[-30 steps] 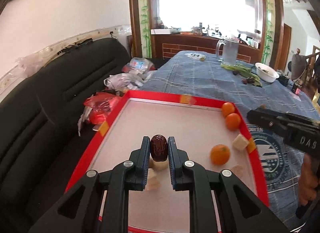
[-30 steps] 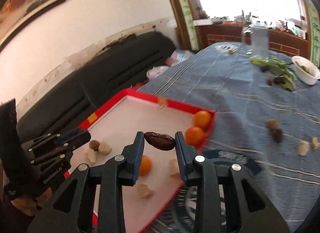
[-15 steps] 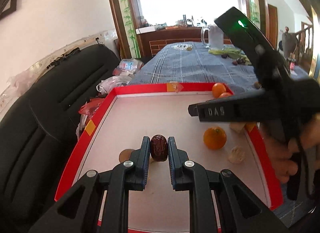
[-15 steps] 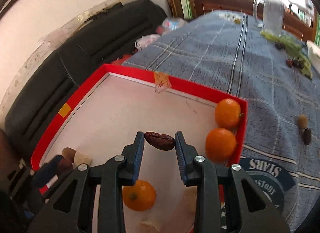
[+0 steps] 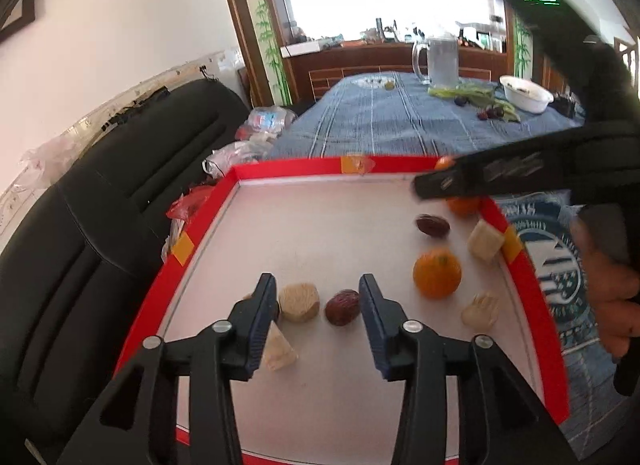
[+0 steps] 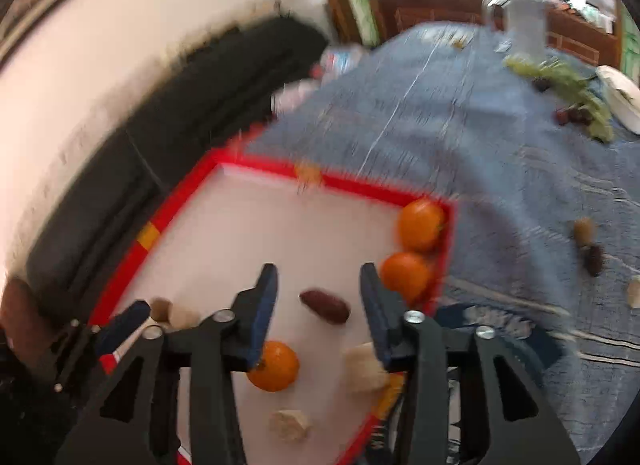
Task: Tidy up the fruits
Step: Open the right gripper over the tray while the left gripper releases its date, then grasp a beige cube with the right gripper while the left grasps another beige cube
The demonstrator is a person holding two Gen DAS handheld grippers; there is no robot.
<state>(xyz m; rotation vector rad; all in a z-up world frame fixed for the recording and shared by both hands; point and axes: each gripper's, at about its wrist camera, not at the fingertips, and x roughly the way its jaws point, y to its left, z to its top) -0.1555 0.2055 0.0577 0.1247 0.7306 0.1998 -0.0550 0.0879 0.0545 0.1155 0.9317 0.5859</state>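
Surface: red-rimmed tray point(image 5: 202, 221) on blue cloth point(image 5: 380, 125).
Left gripper point(image 5: 318, 307): fingers now spread; its dark date point(image 5: 342, 307), clamped earlier, lies between them, lower centre.
Right gripper point(image 6: 319, 299): likewise parted; second date point(image 6: 325, 306) dropped below.
Beyond: oranges point(image 6: 420, 225) in far-right corner.
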